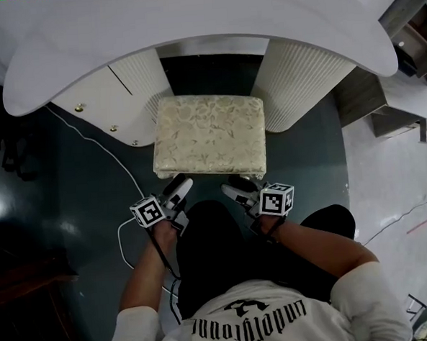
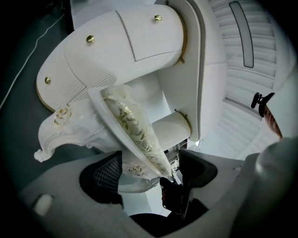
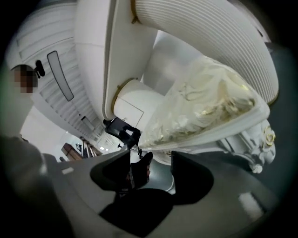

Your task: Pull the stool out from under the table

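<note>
The stool, with a cream floral cushion and a white carved frame, stands half under the white table, between its two ribbed pedestals. Both grippers sit at its near edge. In the left gripper view the stool's rim and carved apron lie between the jaws of my left gripper. The apron is against one pad, and a thin gap shows at the other. My right gripper has the seat's edge just at its jaw tips, with dark floor showing through the gap.
The left pedestal has drawers with gold knobs, and the right pedestal is ribbed. A white cable loops over the dark floor at the left. My legs and torso fill the lower middle. Shelving stands at the far right.
</note>
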The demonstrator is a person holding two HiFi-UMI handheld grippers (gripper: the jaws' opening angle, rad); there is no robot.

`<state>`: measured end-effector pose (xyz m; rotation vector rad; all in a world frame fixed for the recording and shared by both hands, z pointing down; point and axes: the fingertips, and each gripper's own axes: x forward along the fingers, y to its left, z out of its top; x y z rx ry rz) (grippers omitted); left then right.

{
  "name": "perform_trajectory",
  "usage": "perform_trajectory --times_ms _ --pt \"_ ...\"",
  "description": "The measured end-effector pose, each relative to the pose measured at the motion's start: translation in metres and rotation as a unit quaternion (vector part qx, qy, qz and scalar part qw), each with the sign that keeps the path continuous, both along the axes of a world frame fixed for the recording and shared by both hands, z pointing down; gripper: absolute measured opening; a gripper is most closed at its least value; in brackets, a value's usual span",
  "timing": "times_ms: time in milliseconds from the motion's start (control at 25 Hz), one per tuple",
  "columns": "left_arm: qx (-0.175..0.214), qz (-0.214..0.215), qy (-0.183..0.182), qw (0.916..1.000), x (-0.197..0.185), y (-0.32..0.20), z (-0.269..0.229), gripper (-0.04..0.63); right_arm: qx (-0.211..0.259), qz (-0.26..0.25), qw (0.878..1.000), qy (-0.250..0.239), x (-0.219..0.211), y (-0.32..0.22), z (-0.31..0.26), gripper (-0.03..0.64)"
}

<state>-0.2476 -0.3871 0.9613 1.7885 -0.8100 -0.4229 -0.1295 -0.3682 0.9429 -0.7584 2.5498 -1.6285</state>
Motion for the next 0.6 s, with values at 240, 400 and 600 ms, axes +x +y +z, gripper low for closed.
perform_trajectory --times_ms 240,400,600 --pt "0.071 0.047 -0.079 0.9932 0.013 0.005 -0.046 0.322 0.072 -0.036 0.996 0.025 -0.001 -0.005 -0.039 0.134" --pt "0.130 0.067 -0.127 0.9811 0.023 0.007 -0.086 0.261 0.142 -0.068 0.986 0.055 0.001 -0.012 -0.071 0.066" --pt "0.196 0.054 -0.188 0.9610 0.025 -0.015 -0.131 0.174 0.249 -0.081 0.961 0.085 0.002 -0.039 -0.114 0.026"
